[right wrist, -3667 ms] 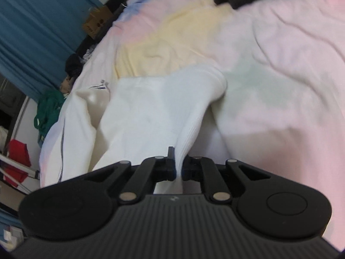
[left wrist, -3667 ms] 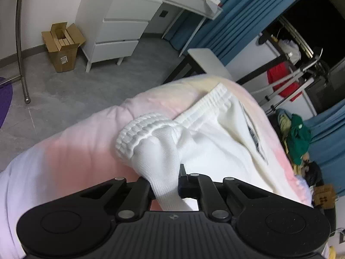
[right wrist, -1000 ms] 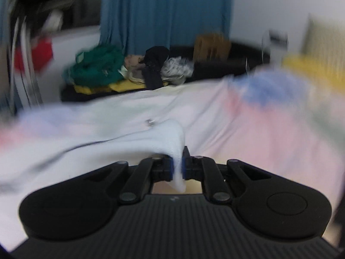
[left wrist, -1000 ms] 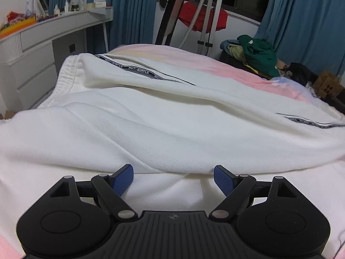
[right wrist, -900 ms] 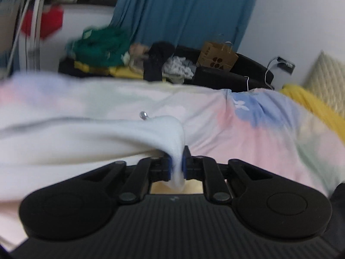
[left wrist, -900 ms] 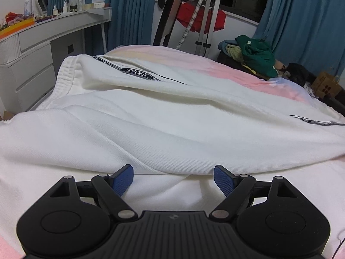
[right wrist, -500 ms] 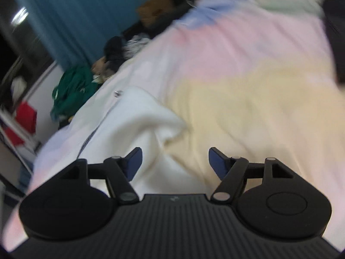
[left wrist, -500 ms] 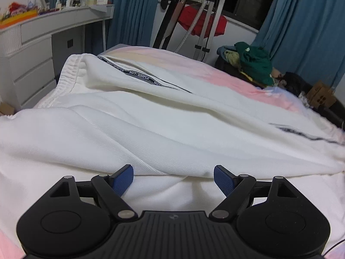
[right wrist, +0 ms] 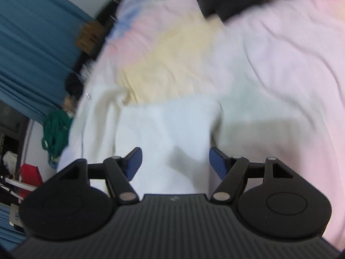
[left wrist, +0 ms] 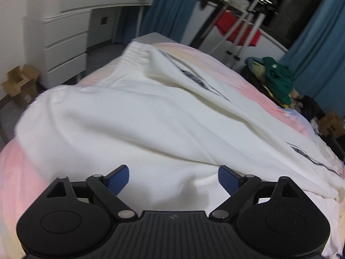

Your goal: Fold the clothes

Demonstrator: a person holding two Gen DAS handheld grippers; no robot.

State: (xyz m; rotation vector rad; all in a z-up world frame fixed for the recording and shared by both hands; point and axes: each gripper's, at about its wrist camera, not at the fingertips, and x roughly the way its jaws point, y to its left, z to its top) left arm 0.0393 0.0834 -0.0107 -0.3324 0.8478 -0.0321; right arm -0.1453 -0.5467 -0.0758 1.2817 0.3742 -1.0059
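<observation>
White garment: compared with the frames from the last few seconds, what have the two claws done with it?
Both claws have let go. The left claw, shut on a bunched cuff 3.7 s ago, now stands open above the white garment. The right claw, clamped on the fabric until about a second ago, has opened too, with the cloth lying spread beneath it. The garment stays on the pastel bedspread.

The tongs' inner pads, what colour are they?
Blue, on black tongs; clearest in the left wrist view, on the left tongs over the white knit garment.

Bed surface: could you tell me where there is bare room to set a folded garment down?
Bare pastel sheet lies right of the white pants, bordered by a dark item at the top. The left-wrist view is crowded: pants cover most of the bed.
</observation>
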